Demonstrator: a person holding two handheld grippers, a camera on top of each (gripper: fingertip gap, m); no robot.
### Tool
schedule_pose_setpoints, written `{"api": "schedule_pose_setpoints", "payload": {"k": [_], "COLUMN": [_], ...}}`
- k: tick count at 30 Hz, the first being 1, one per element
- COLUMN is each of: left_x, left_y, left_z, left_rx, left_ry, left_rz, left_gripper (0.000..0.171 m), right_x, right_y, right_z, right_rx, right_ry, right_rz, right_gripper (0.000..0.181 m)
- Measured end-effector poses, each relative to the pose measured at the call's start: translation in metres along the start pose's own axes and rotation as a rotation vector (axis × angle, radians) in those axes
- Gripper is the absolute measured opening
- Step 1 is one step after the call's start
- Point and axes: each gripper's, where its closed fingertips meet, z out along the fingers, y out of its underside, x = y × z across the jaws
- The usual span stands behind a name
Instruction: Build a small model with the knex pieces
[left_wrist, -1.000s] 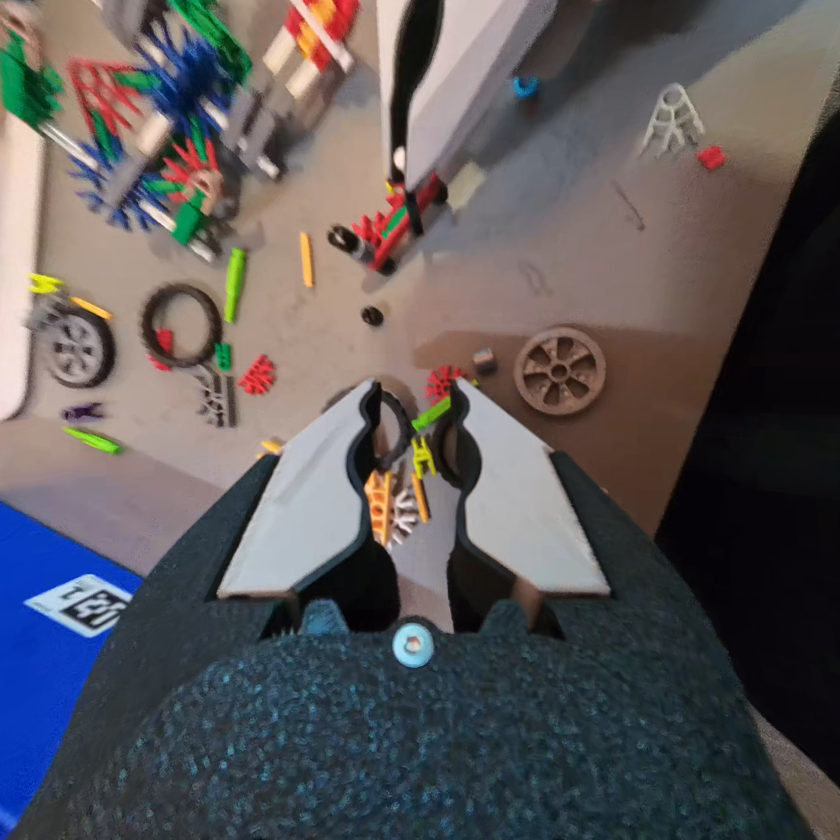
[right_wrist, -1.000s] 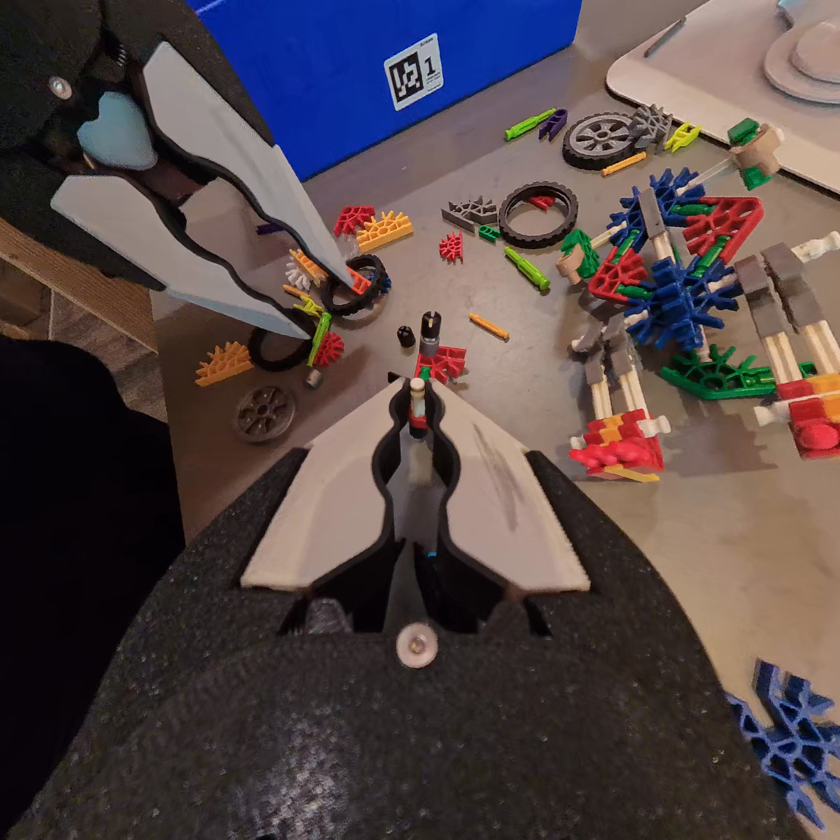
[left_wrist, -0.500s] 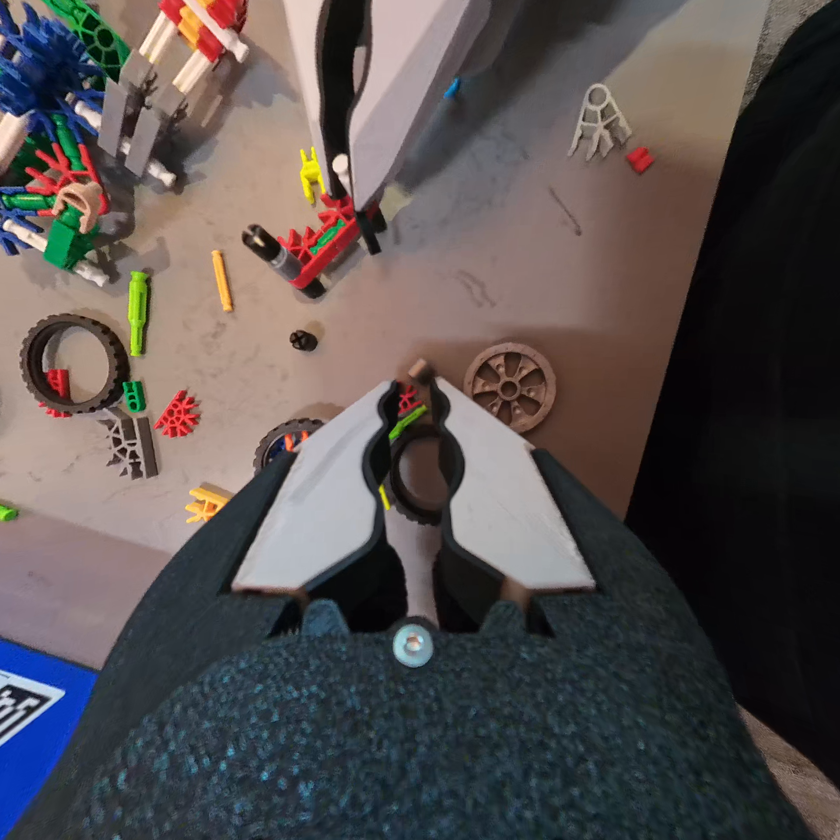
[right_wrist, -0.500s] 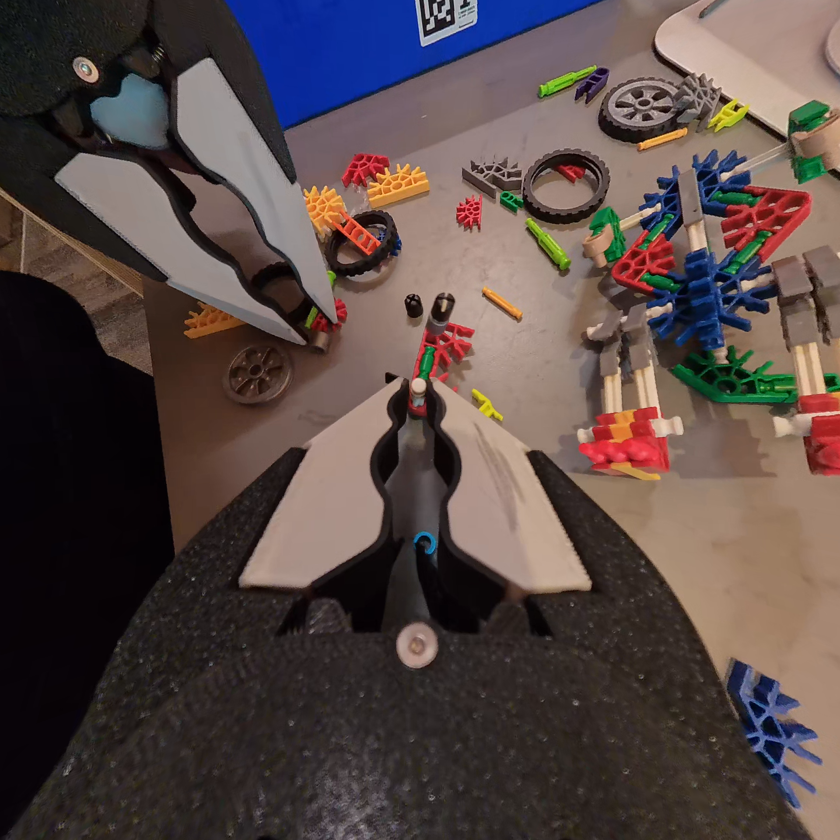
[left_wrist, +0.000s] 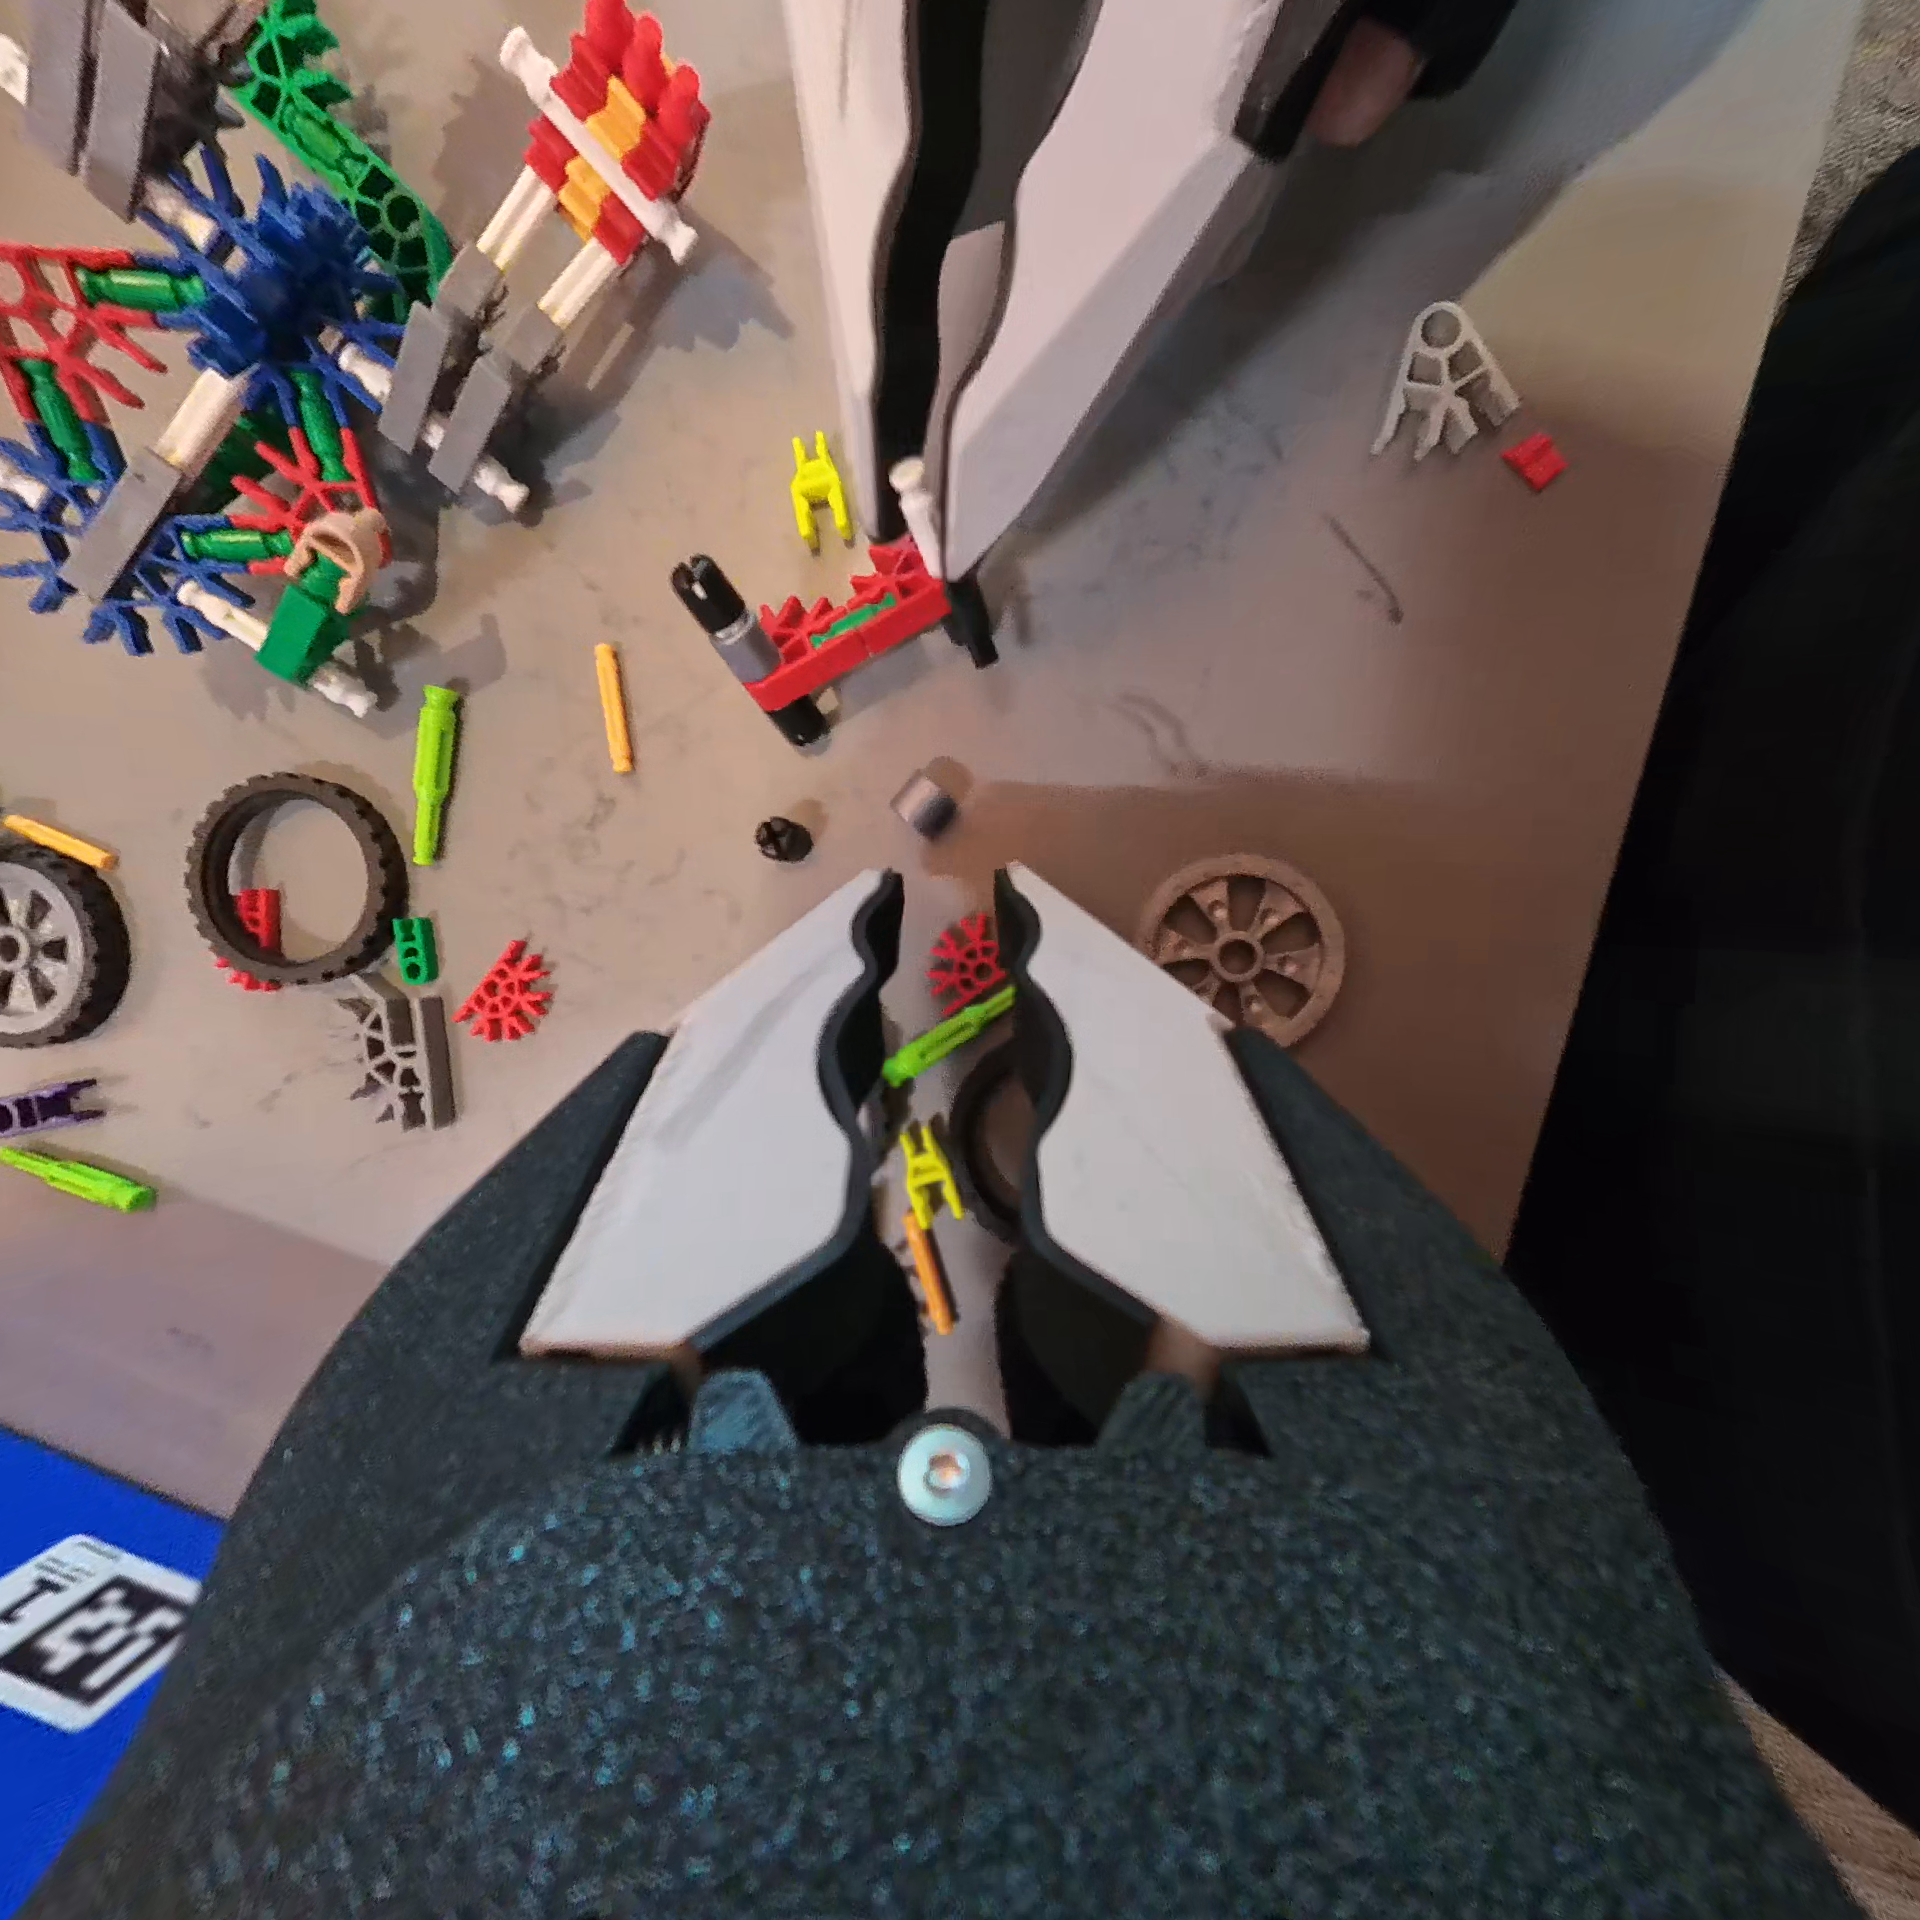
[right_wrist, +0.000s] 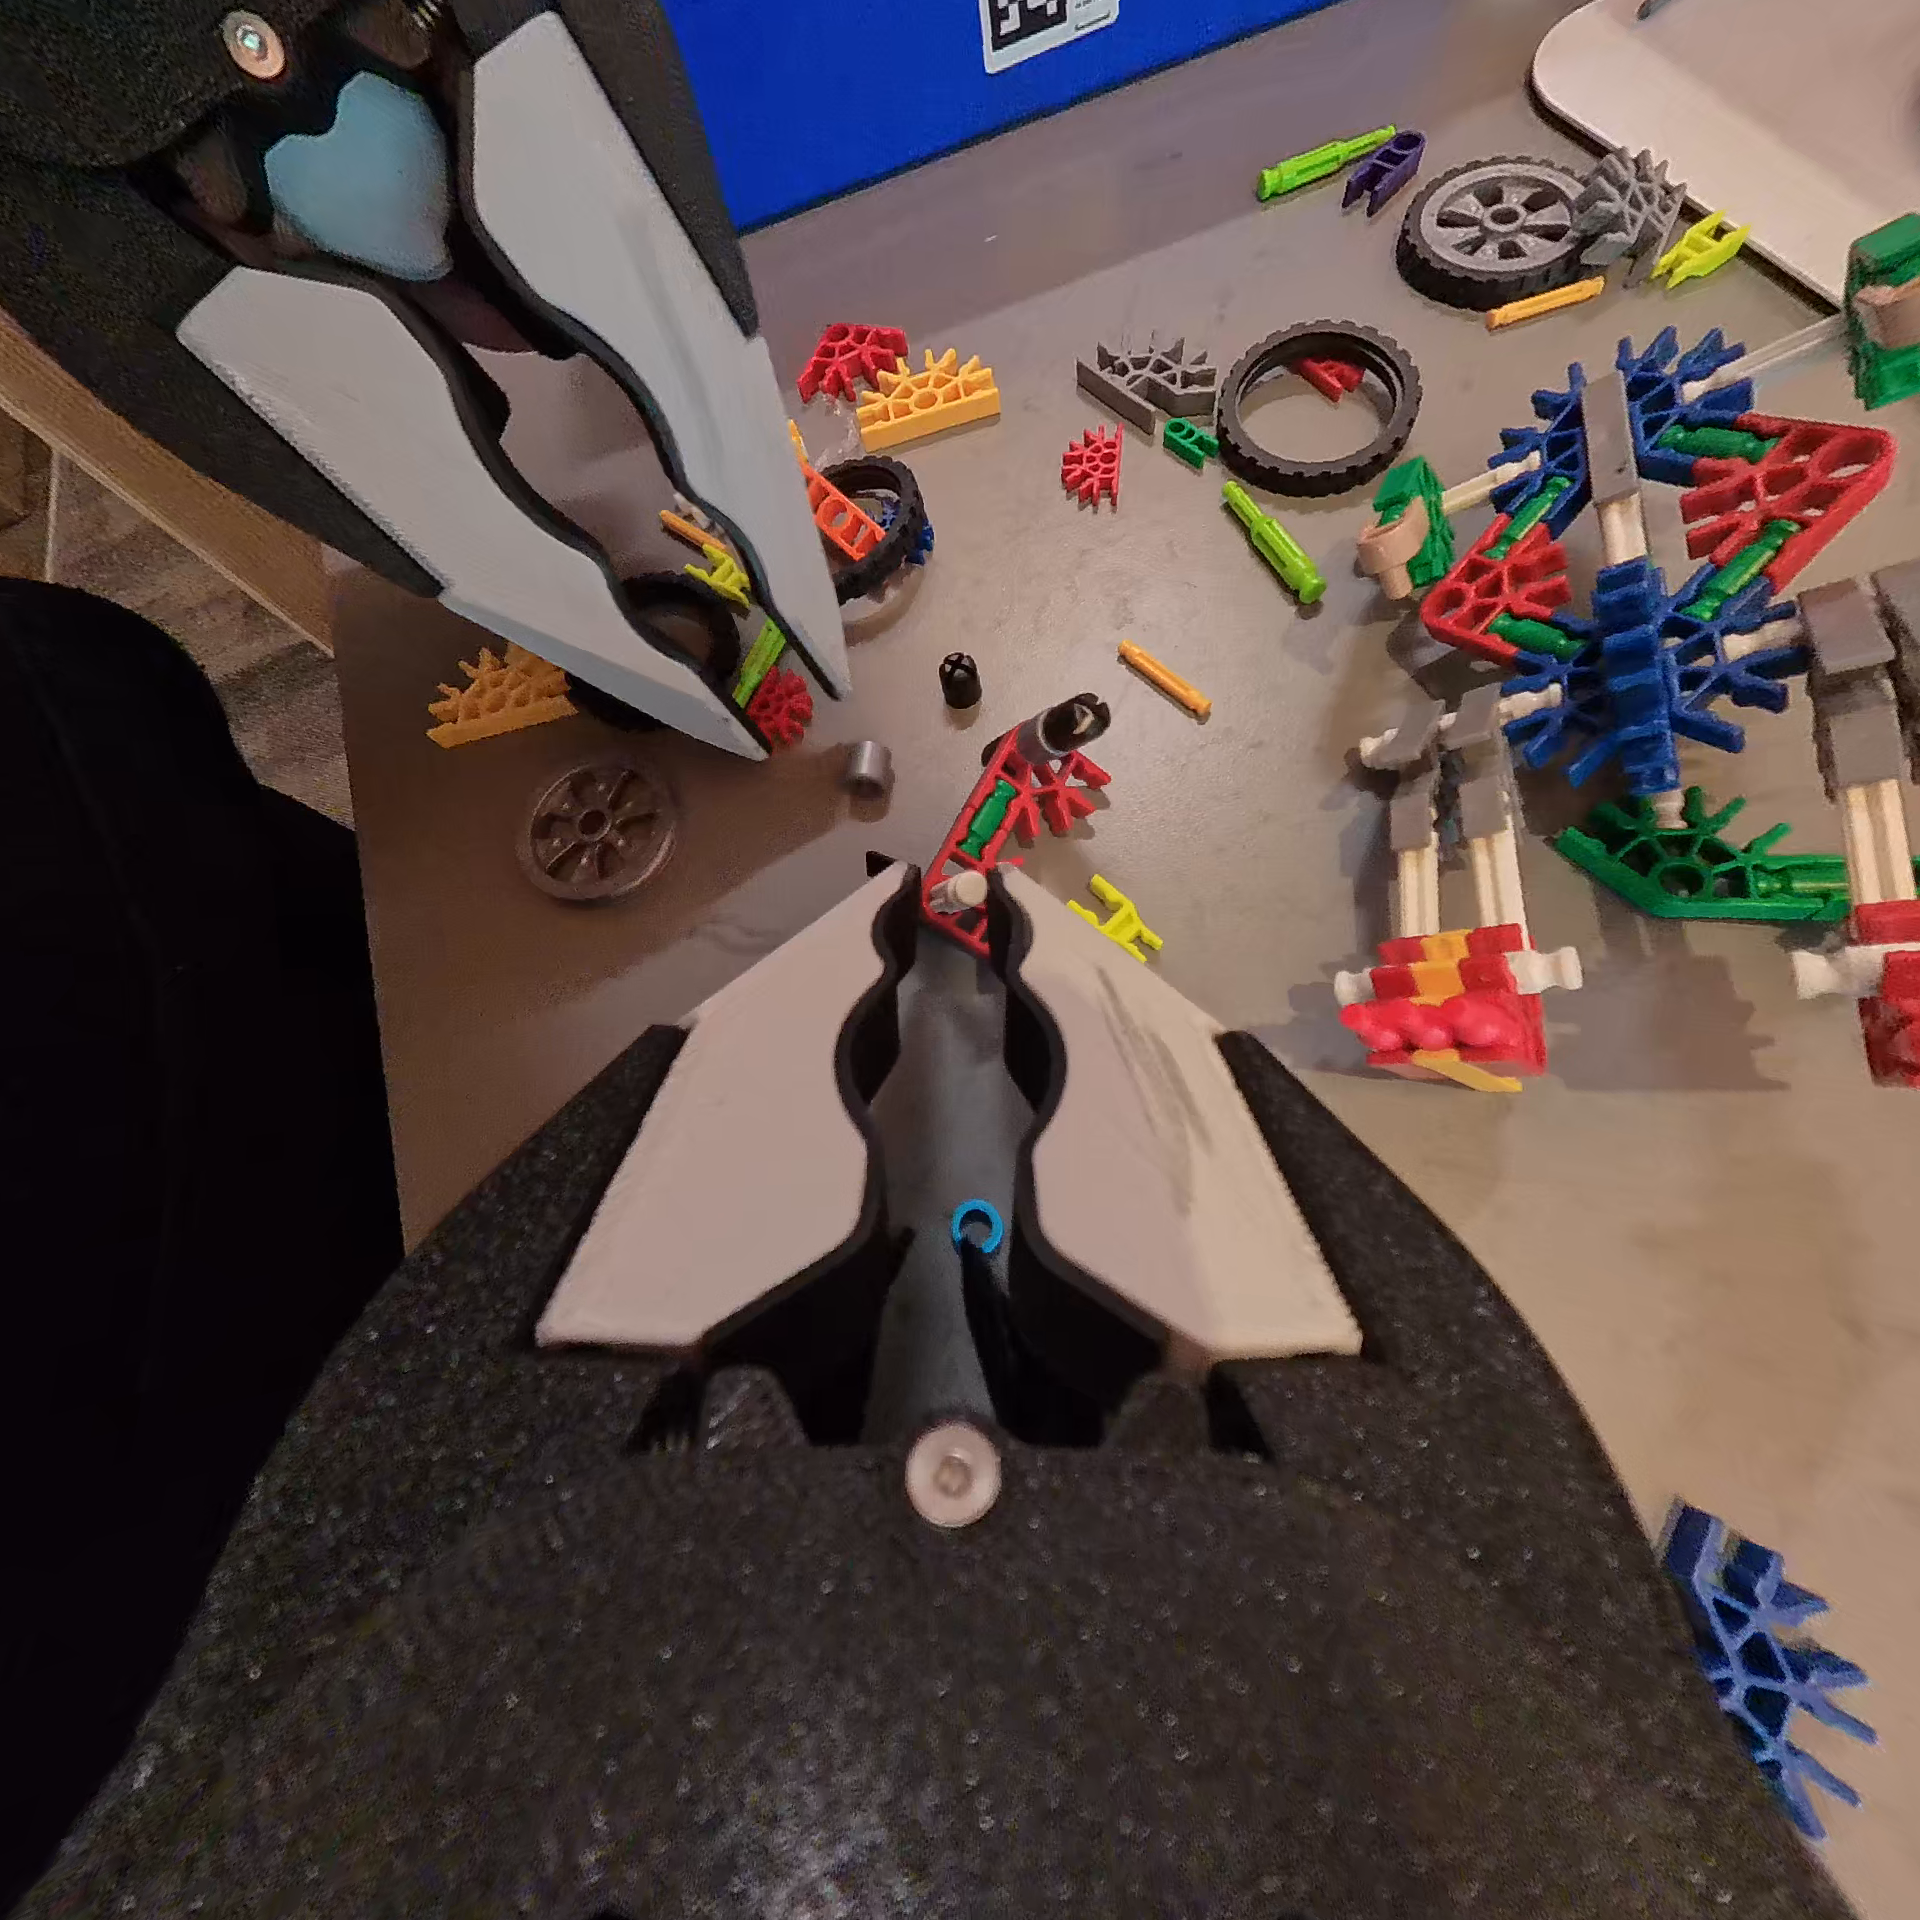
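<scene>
My right gripper (right_wrist: 956, 883) is shut on the white rod end (right_wrist: 966, 888) of a small red connector assembly (right_wrist: 1003, 800) with a green rod and a black-grey rod. The assembly rests on the table. It also shows in the left wrist view (left_wrist: 852, 634) under the right gripper (left_wrist: 925, 530). My left gripper (left_wrist: 948, 881) is slightly open, low over a small pile: a red snowflake connector (left_wrist: 966, 961), a lime rod (left_wrist: 945, 1039), a black tyre (left_wrist: 992, 1143), a yellow clip (left_wrist: 928, 1174). A grey spacer (left_wrist: 923, 805) lies just beyond its tips.
A brown wheel (left_wrist: 1236, 951) lies near the table edge at the right. A black cap (left_wrist: 784, 836), an orange rod (left_wrist: 613, 707) and a tyre (left_wrist: 296, 883) lie at the left. A large blue, red and green build (right_wrist: 1652, 665) fills the right of the right wrist view. A blue box (right_wrist: 935, 83) stands behind. Tip to tip, the grippers are about 6 cm apart. The yellow clip (left_wrist: 928, 1174) is about 6 cm from my left fingertips and 11 cm from my right. It turns up in the right wrist view (right_wrist: 717, 571) as well.
My left gripper's fingers have narrowed over the pile and shifted; the grey spacer now lies free ahead of the tips. My right gripper kept its hold and the red assembly has swung round.
</scene>
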Motion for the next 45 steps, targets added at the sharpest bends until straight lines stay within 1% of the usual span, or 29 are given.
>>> {"api": "schedule_pose_setpoints", "payload": {"k": [6,12,24,27,29,32,34,37,40,45], "left_x": [-0.008,-0.013,-0.022,-0.02,-0.02,-0.02,-0.02,-0.019,-0.014,-0.013], "left_y": [-0.01,-0.015,-0.026,-0.027,-0.027,-0.027,-0.026,-0.025,-0.032,-0.046], "left_z": [0.008,0.017,0.026,0.028,0.028,0.028,0.027,0.024,0.018,0.008], "left_rx": [0.0,-0.012,0.012,0.013,0.017,0.018,0.019,0.032,0.09,0.173], "left_ry": [-0.026,-0.036,-0.056,-0.04,-0.042,-0.036,-0.026,-0.012,0.046,0.111], "left_rz": [0.066,0.103,0.082,0.083,0.083,0.068,0.04,-0.006,-0.102,-0.217], "left_gripper": [0.016,0.017,0.017,0.01,0.01,0.009,0.009,0.009,0.008,0.008], "right_x": [-0.006,-0.009,0.001,0.0,-0.001,-0.001,0.0,0.0,0.0,0.0], "right_y": [-0.001,-0.002,0.001,0.002,0.002,0.002,0.002,0.003,0.004,0.004], "right_z": [0.002,0.005,-0.002,-0.003,-0.003,-0.002,-0.002,-0.002,-0.003,-0.004], "right_rx": [-0.006,-0.036,-0.032,-0.025,-0.027,-0.03,-0.032,-0.028,-0.026,-0.017], "right_ry": [-0.009,0.014,0.039,0.035,0.035,0.036,0.037,0.034,0.033,0.03], "right_rz": [-0.047,-0.115,-0.034,-0.018,-0.028,-0.031,-0.025,-0.021,-0.021,-0.003], "right_gripper": [0.006,0.006,0.006,0.006,0.006,0.006,0.013,0.014,0.018,0.02]}}
